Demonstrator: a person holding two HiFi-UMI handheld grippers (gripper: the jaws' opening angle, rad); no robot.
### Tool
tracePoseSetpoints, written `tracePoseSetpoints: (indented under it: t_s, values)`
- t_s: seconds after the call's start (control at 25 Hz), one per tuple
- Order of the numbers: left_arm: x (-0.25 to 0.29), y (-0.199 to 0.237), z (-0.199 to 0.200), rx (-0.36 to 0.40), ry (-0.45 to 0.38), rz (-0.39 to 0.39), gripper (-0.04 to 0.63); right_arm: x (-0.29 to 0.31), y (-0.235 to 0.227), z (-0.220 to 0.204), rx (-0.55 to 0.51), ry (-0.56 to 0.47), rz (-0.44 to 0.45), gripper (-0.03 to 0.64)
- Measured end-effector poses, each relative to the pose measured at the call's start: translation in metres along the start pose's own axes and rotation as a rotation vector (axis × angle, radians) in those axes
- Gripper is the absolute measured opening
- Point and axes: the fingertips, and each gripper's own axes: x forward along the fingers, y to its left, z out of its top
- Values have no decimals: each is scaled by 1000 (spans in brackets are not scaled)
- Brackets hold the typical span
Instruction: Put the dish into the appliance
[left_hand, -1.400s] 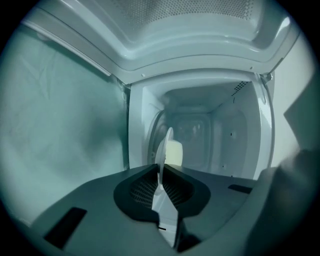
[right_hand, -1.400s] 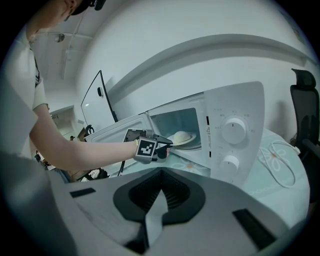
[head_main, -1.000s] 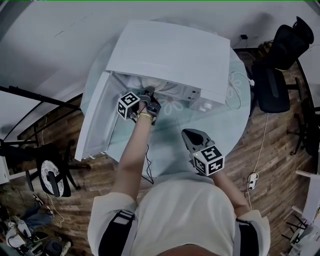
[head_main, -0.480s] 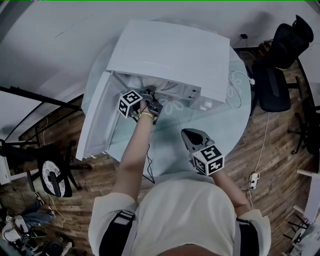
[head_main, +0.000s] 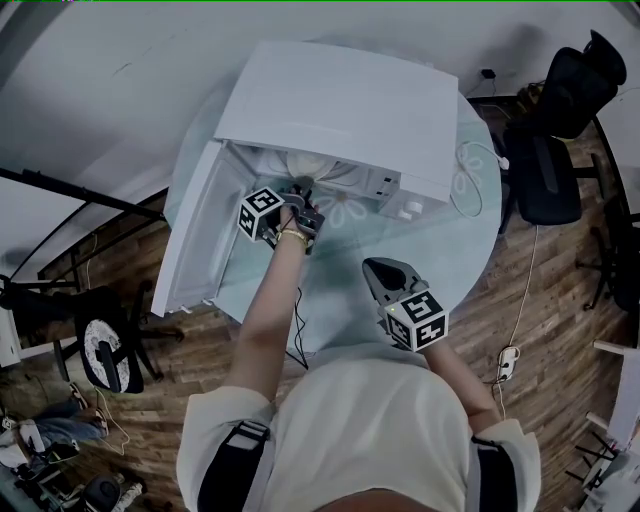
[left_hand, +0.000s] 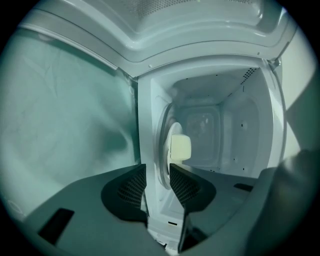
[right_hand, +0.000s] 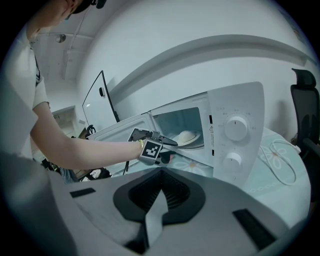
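Left claw (left_hand: 157, 171): ribbed dark pads parting, released, at the mouth of the microwave (left_hand: 220, 115). No pad presses on the white round dish (left_hand: 166, 145), which lies inside the cavity with a cream rounded lump (left_hand: 180, 147) on it. Right claw (right_hand: 161, 175): pads clenched together, empty, near side, above the pale glassy round table (head_main: 450, 250). Microwave casing is white and smooth, its door (head_main: 195, 240) swung left. Two round knobs (right_hand: 235, 128); small print beside them unreadable.
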Motion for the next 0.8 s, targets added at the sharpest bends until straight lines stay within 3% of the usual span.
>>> tracePoseSetpoints:
  t_s: [0.32,0.56,0.8]
  values:
    - [-16,-6,-8,-3,-7,-24,126,-4,4,2,-12,-9,17,6]
    - [-40,-14,-29,38,-18,-41,124,-12,1,5,-30,-32,42,6]
    - [-81,-16,-59,79,-58,-37,17,-26,-1,6,-37,-45,71,6]
